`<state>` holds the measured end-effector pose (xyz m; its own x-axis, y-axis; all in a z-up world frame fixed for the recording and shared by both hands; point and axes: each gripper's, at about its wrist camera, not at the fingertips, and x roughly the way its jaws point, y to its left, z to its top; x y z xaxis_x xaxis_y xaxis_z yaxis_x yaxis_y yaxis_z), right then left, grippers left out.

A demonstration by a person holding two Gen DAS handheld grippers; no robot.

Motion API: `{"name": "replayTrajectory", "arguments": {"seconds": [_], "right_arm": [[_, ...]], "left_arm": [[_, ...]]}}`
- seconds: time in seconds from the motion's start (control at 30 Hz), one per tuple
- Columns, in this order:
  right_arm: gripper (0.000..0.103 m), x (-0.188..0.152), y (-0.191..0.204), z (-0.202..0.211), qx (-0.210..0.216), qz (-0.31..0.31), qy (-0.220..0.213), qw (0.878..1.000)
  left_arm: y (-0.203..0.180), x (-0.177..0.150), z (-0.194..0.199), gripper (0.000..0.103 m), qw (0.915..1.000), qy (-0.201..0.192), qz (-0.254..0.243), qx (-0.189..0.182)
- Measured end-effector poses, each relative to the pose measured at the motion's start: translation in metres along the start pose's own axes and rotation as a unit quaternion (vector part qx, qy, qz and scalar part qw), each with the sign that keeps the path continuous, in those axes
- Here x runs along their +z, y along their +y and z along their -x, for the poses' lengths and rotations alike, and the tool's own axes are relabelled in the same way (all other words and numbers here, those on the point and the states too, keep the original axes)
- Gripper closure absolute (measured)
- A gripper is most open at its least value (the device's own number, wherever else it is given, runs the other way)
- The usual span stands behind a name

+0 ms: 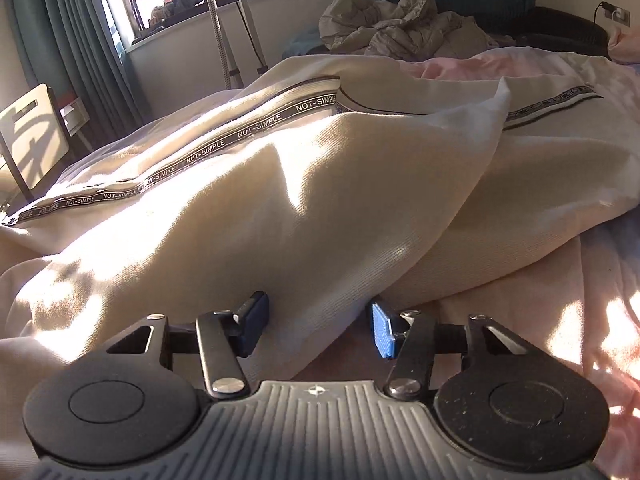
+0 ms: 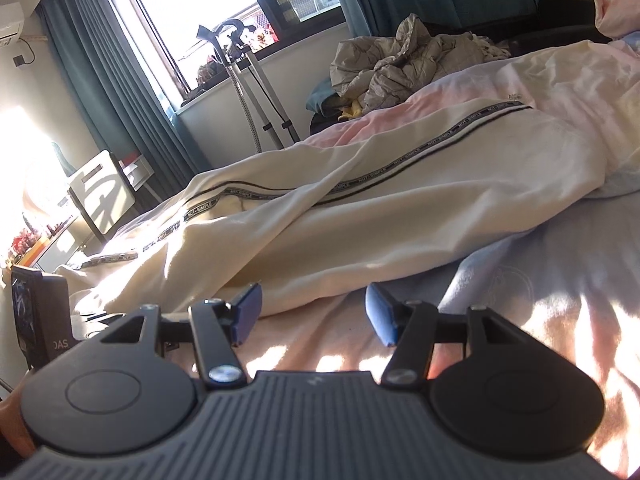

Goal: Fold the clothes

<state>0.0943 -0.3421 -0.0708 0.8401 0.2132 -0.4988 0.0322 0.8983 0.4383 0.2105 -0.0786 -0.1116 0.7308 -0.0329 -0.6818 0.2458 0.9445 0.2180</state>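
- We see a cream knit garment (image 1: 248, 216) with a dark woven stripe reading "NOT-SIMPLE" (image 1: 224, 140) spread across a bed covered by a pink and pale blue bedsheet (image 1: 600, 280).
- In the left wrist view, our left gripper (image 1: 318, 326) sits low at the near edge of the garment, its jaws spread wide with a fold of the cream fabric lying between the blue pads (image 1: 382, 334); the pads do not press on it.
- In the right wrist view, the same cream garment (image 2: 360, 216) lies lengthwise across the bed, its lettered stripe (image 2: 400, 164) running from the lower left up toward the right.
- Our right gripper (image 2: 314, 314) rests just short of the garment's near hem, jaws wide apart, with bare pink sheet (image 2: 304, 344) between the blue pads (image 2: 380, 316).
- Beyond the bed we see a crumpled grey-beige quilted jacket (image 2: 404, 60), teal curtains (image 2: 100, 92) beside a bright window (image 2: 224, 12), and a metal stand (image 2: 256, 92) near the sill.
- Strong sunlight patches fall across the fabric and the sheet.
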Motion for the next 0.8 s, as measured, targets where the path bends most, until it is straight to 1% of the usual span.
{"name": "replayTrajectory", "arguments": {"seconds": [0.07, 0.1, 0.17, 0.33, 0.47, 0.57, 0.6, 0.7, 0.73, 0.8], "right_arm": [[0.044, 0.001, -0.003, -0.005, 0.001, -0.01, 0.004, 1.0], [0.044, 0.001, -0.004, -0.005, 0.002, -0.014, 0.005, 1.0], [0.044, 0.002, -0.005, -0.005, 0.003, -0.017, 0.003, 1.0], [0.044, 0.003, -0.005, 0.006, 0.006, -0.024, -0.01, 1.0], [0.044, 0.005, -0.012, 0.015, 0.023, -0.054, -0.018, 0.998], [0.044, 0.008, -0.019, 0.02, 0.043, -0.09, -0.025, 0.995], [0.044, 0.009, -0.021, 0.02, 0.046, -0.098, -0.026, 0.994], [0.044, 0.019, -0.028, 0.013, 0.037, -0.109, -0.032, 0.993], [0.044, 0.024, -0.034, 0.007, 0.027, -0.114, -0.035, 0.992], [0.044, 0.034, -0.044, -0.004, 0.007, -0.122, -0.04, 0.992]], "left_arm": [[0.001, 0.001, 0.004, 0.088, 0.9999, -0.01, -0.004, -0.004], [0.001, 0.002, 0.007, 0.093, 0.9999, -0.014, -0.006, -0.007], [0.002, 0.001, 0.016, 0.098, 0.9996, -0.024, -0.013, -0.01], [0.012, -0.007, 0.06, 0.099, 0.9972, -0.065, -0.009, -0.037], [0.027, -0.025, 0.103, 0.099, 0.9928, -0.095, 0.027, -0.069], [0.04, -0.049, 0.13, 0.099, 0.9861, -0.109, 0.078, -0.099], [0.043, -0.055, 0.134, 0.099, 0.9842, -0.111, 0.089, -0.105], [0.051, -0.072, 0.139, 0.099, 0.9773, -0.113, 0.127, -0.126], [0.054, -0.076, 0.138, 0.099, 0.9742, -0.11, 0.143, -0.135], [0.057, -0.078, 0.136, 0.099, 0.972, -0.114, 0.15, -0.14]]}}
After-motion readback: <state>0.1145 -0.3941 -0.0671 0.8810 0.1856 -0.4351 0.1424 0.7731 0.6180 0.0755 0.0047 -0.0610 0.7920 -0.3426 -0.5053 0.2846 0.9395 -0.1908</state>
